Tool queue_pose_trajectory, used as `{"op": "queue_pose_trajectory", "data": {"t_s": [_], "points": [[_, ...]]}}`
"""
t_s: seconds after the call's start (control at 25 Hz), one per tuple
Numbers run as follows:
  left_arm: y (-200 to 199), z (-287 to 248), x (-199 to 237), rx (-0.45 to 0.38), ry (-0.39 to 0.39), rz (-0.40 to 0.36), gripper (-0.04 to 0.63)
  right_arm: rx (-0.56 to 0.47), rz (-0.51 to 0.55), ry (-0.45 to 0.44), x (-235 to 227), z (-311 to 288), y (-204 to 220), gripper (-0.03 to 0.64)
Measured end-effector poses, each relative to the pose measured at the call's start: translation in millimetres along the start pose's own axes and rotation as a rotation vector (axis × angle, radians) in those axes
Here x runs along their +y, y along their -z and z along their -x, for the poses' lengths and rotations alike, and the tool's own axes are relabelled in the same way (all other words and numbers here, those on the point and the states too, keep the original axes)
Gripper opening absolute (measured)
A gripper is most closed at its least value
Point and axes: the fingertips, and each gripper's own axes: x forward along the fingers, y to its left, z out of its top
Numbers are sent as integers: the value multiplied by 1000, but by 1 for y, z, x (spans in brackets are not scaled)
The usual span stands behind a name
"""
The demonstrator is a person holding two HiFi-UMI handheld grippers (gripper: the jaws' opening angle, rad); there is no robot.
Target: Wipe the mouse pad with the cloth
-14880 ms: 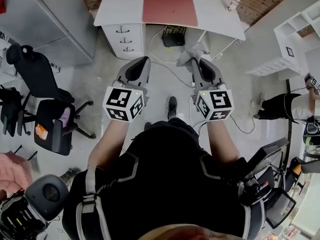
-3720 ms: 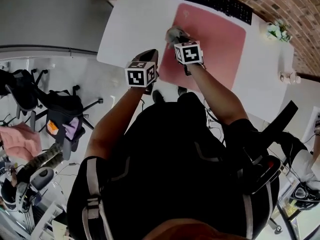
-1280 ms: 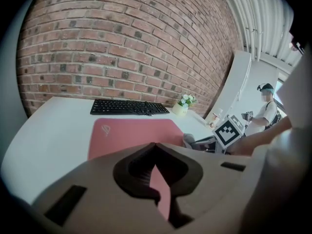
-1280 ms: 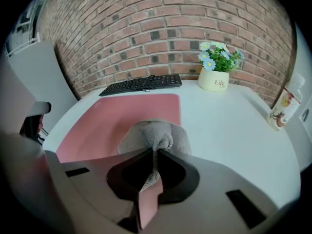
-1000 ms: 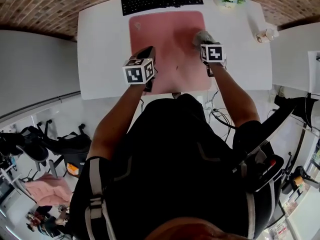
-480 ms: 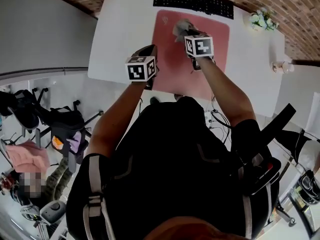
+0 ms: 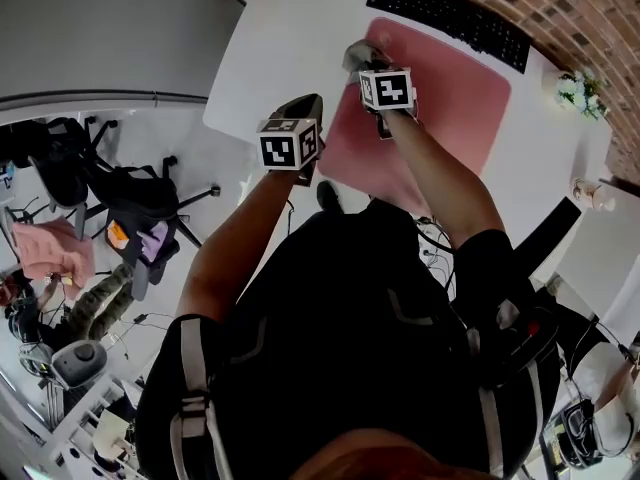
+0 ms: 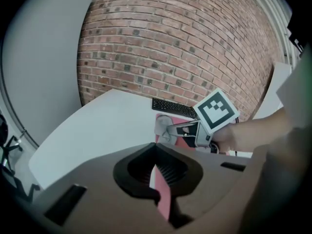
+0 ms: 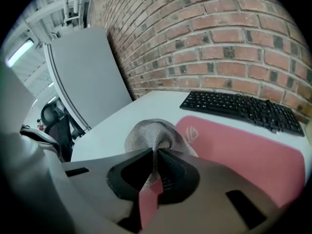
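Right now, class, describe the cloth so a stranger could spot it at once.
On the white desk by the brick wall, find the pink mouse pad beside the black keyboard. At its left edge, the cloth is bunched grey fabric pinched in the right gripper, the only soft thing there.

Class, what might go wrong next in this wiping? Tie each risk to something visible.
The cloth sits at a corner of the mouse pad, near the keyboard; a long stroke may knock the keys. The right gripper pinches only a fold of cloth, which might slip free. Whether the shut left gripper pins the pad is unclear; it could slide.
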Motion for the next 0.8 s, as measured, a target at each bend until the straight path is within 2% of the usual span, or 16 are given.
{"op": "queue_pose_trajectory", "data": {"t_s": [0.32,0.8], "points": [[-4,-6,-10,2,27,-12,0,42,-32,33,-23,-18,12,34],[-3,-26,-43,28,103,-84,0,30,-117,99,-70,12,36,34]]}}
